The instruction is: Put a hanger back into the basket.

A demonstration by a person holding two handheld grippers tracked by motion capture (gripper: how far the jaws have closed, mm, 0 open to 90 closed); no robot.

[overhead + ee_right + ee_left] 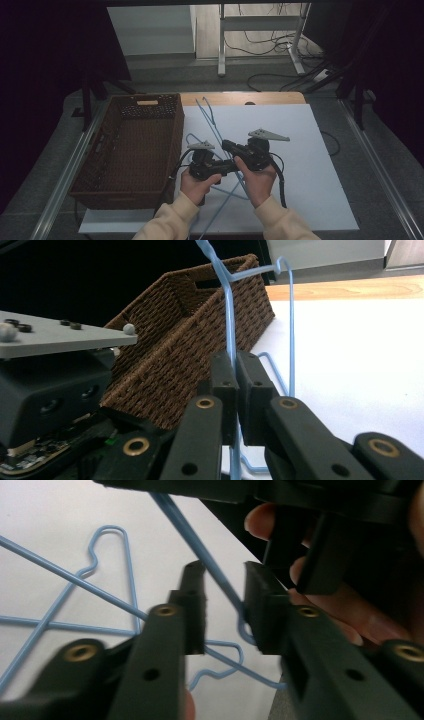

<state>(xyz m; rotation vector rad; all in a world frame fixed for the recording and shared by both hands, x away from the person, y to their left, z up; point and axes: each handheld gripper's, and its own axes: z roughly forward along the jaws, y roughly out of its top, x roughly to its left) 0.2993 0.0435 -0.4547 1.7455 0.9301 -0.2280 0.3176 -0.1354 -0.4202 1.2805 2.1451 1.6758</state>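
My right gripper has its jaws pressed nearly together on a thin blue wire hanger, the wire running straight up out of the pinch toward the top of the right gripper view, where it bends into a hook near the upper middle of the frame. Behind that wire, filling the middle left of the same view, stands the brown wicker basket, and at the far left I see the grey plate and black body of my other tool. My left gripper stands with its jaws parted, a clear gap between the pads, and a blue wire of a hanger slants down through that gap from the top centre of the left gripper view; it runs close by the pad on the frame's right, but I cannot tell whether it touches. More blue hanger wire lies on the white table in the left half of that frame. From the high view, both my hands sit close together at the lower middle, the left gripper just beside the right gripper, over the tangle of hangers on the white table, with the basket to the left of centre.
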